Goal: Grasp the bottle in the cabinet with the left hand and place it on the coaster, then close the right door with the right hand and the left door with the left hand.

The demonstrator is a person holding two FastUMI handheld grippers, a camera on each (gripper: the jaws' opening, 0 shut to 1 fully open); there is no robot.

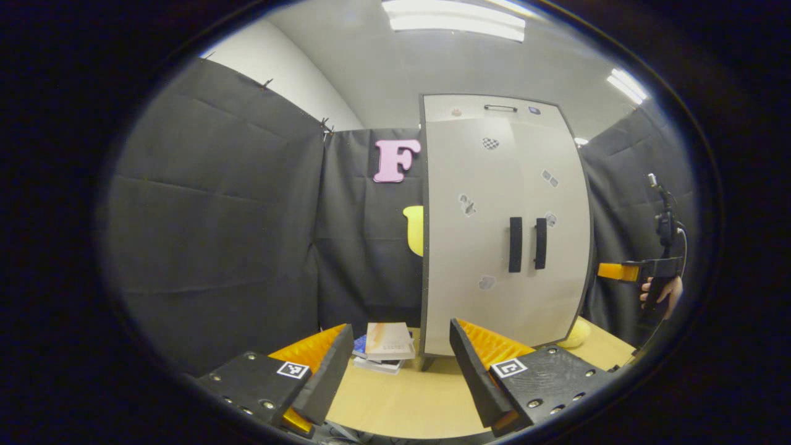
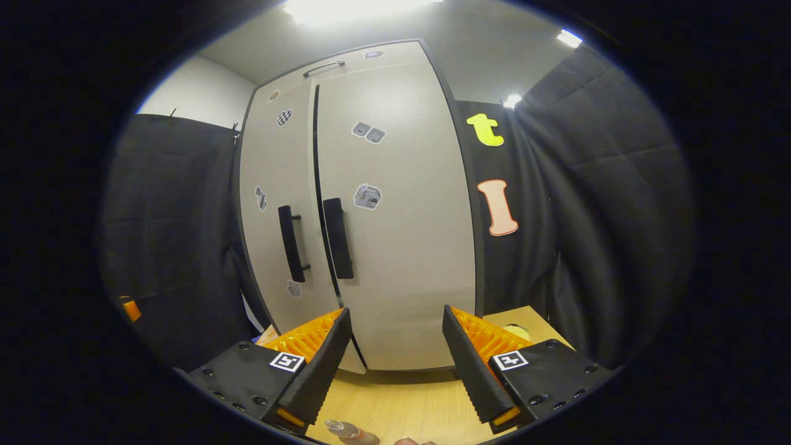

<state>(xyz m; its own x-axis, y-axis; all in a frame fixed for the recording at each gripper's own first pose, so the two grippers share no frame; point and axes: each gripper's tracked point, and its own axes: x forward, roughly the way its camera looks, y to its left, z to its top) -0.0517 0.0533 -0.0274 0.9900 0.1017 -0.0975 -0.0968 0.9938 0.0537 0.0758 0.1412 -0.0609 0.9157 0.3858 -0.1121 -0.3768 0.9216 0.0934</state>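
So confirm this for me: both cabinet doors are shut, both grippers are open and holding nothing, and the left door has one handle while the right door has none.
Wrong on the handles. Each door of the cabinet has its own: the left handle and the right handle stand side by side in the right gripper view. The rest holds: doors shut, left gripper and right gripper open and empty.

A small stack of books [image 1: 384, 349] lies on the wooden table [image 1: 401, 402] near the cabinet's left front corner; a pale yellow rounded object [image 1: 576, 334] sits on the table at the cabinet's right side; ceiling light panels [image 1: 454, 20] glow overhead
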